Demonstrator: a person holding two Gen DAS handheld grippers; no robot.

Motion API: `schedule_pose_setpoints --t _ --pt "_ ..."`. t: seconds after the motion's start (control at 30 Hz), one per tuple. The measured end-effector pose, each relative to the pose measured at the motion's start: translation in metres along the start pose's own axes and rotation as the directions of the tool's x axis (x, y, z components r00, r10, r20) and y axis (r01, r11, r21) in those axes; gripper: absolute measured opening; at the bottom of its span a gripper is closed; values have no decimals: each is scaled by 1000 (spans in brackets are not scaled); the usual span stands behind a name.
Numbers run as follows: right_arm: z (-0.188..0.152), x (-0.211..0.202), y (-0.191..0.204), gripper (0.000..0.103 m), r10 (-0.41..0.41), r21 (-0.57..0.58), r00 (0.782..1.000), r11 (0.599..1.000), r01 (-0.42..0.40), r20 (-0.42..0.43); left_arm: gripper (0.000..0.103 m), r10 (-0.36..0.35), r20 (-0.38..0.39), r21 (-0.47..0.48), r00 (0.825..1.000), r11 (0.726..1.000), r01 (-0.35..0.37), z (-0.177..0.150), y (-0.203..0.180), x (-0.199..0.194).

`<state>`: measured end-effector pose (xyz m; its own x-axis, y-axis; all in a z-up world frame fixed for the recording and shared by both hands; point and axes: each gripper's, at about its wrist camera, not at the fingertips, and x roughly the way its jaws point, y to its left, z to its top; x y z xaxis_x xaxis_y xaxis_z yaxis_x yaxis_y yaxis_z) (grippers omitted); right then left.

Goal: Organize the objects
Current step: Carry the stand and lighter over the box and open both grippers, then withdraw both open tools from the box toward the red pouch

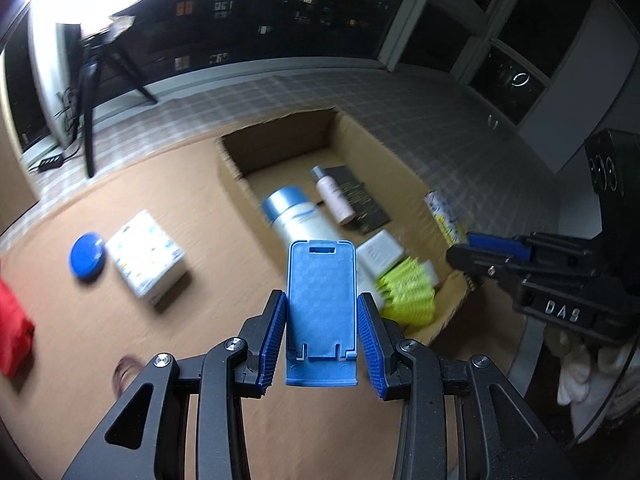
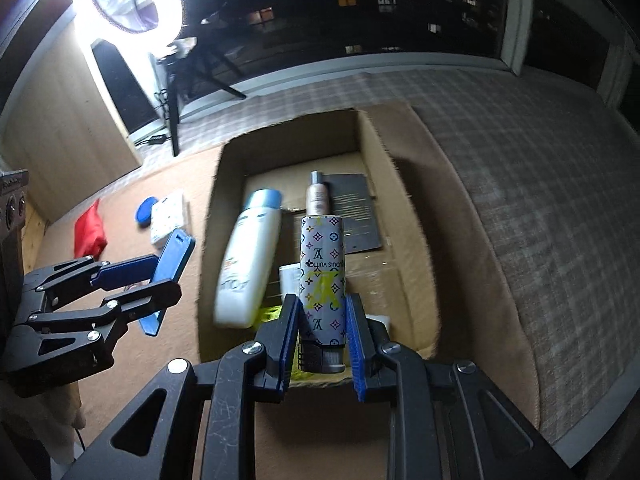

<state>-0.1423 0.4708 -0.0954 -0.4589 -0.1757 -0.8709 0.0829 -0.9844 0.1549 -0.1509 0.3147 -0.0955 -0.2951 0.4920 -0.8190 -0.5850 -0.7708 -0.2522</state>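
Above the open cardboard box (image 2: 384,184), we pinch a blue phone stand (image 1: 321,300) in our left gripper (image 1: 322,334) jaws, a monogrammed lighter (image 2: 322,276) in our right gripper (image 2: 320,344) jaws.

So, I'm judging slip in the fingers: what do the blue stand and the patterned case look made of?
The blue stand looks like moulded plastic, matte with an embossed check texture. The patterned case looks smooth, with a printed, slightly glossy skin; metal or plastic beneath, I cannot tell.
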Motion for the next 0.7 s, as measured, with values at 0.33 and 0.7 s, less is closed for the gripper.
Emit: schedule_pose_setpoints --t 0.33,0.7 --pt "6 13 -18 21 -13 30 1000 999 13 -6 39 -2 -3 -11 1000 1000 1 26 -10 34" --pt "9 11 -14 61 -27 55 999 998 25 27 70 -4 8 -39 1000 999 4 22 11 28"
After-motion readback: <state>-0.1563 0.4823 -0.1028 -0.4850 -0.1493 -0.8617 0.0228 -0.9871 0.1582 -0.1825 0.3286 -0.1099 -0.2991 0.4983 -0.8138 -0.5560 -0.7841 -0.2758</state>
